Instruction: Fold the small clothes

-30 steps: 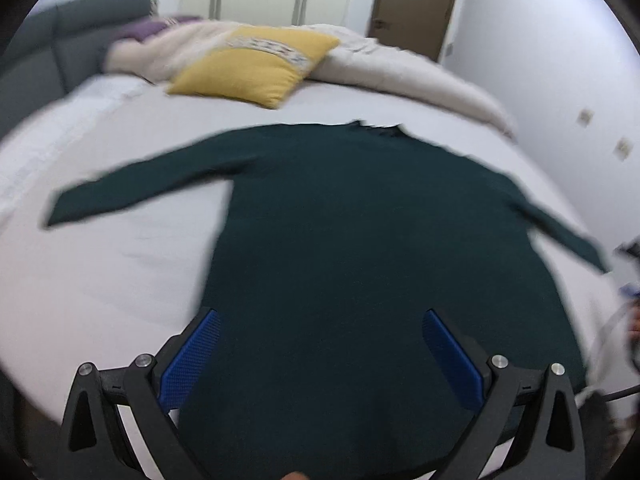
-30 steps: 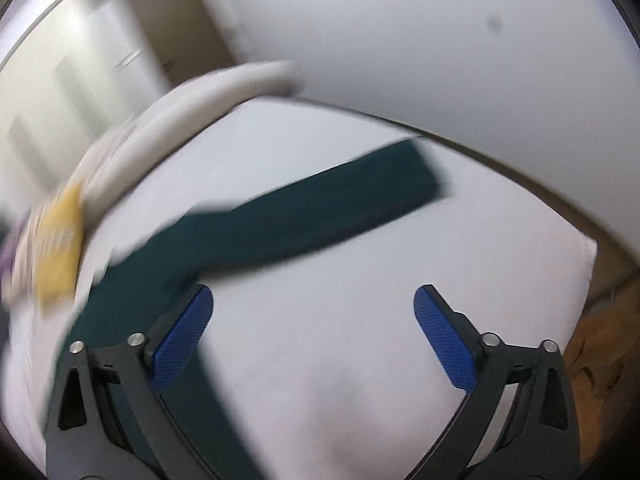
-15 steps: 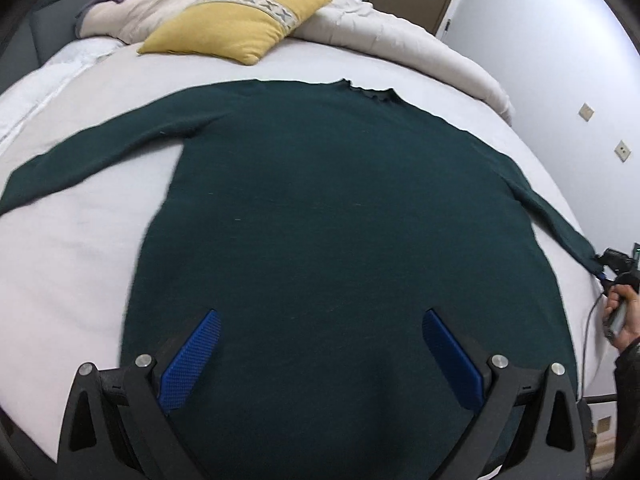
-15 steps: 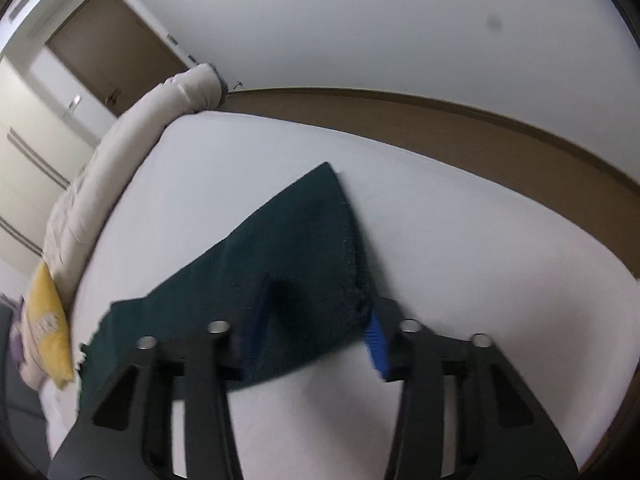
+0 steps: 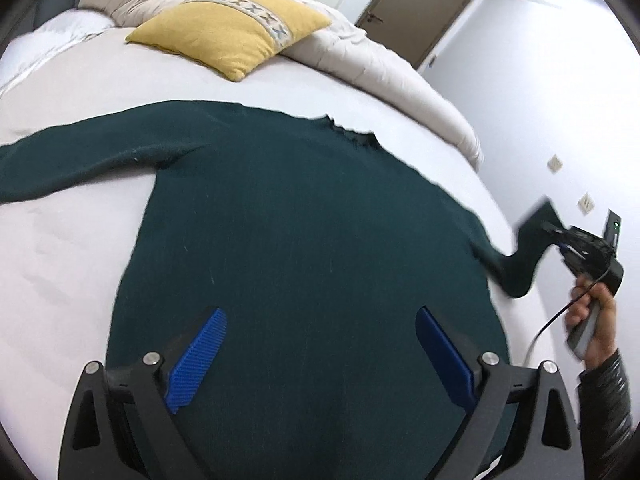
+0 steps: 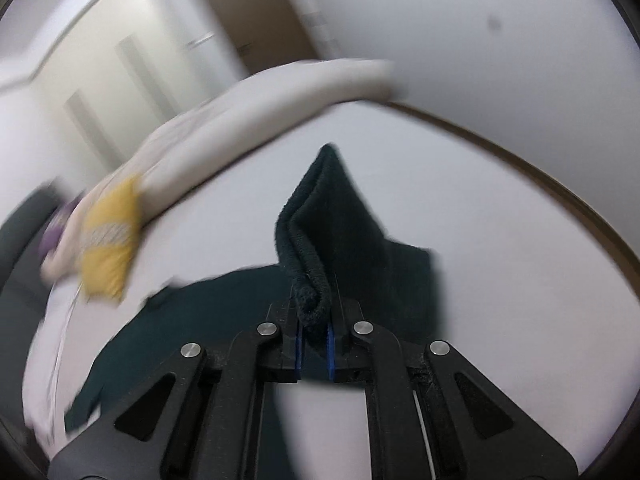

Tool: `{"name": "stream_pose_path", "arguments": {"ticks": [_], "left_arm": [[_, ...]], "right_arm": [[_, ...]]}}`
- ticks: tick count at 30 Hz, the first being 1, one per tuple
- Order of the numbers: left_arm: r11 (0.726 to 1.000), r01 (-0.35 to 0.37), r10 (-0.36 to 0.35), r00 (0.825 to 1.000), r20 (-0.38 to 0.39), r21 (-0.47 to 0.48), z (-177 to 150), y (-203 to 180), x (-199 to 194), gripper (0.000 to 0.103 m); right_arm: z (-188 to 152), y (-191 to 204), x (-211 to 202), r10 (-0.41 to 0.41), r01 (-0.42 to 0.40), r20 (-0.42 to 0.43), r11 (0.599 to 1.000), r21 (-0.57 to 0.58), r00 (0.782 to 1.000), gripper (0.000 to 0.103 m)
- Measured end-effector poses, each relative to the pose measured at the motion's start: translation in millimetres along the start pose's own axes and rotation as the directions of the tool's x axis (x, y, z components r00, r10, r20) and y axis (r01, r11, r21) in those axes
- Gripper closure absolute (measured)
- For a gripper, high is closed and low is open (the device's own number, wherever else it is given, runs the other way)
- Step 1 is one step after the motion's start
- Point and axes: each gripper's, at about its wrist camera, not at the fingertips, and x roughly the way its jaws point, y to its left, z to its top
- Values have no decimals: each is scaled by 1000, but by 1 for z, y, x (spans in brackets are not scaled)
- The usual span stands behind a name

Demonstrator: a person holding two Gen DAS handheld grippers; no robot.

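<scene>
A dark green long-sleeved sweater [image 5: 300, 220] lies flat, front down or up I cannot tell, on the white bed [image 5: 60, 260]. Its left sleeve [image 5: 80, 156] stretches out flat. My left gripper [image 5: 320, 314] hovers over the sweater's lower body; its jaws are closing but still stand wide, with nothing pressed between the blue pads. My right gripper [image 6: 314, 320] is shut on the cuff of the right sleeve [image 6: 320, 208], which stands up folded between the pads. In the left wrist view that gripper [image 5: 560, 236] holds the sleeve [image 5: 524, 256] lifted off the bed's right edge.
A yellow pillow [image 5: 232, 28] and a beige duvet [image 5: 380, 64] lie along the far side of the bed. A brown door [image 5: 416, 12] and wall sockets [image 5: 554, 164] are at the right. A person's hand [image 5: 596, 320] holds the right gripper's handle.
The right gripper went from open above the sleeve to shut on its cuff, then lifted it off the bed. The left gripper shifted across the sweater's body and its view tilted.
</scene>
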Motion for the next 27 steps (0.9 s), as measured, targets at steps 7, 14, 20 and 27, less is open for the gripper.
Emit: {"name": "stream_pose_path", "arguments": {"ticks": [7, 14, 20, 27], "left_arm": [[996, 51, -49, 998, 28, -72, 20, 26, 1, 7], [993, 88, -90, 996, -18, -80, 29, 22, 24, 7], [992, 121, -122, 988, -92, -18, 47, -21, 79, 7], [996, 68, -55, 974, -219, 53, 69, -64, 170, 39]], "right_arm": [[-73, 184, 77, 163, -205, -206, 958, -201, 965, 96], [-169, 220, 126, 173, -241, -354, 958, -158, 919, 56], [-159, 157, 76, 255, -283, -269, 957, -69, 929, 30], [-129, 55, 24, 211, -212, -194, 977, 17, 958, 30]]}}
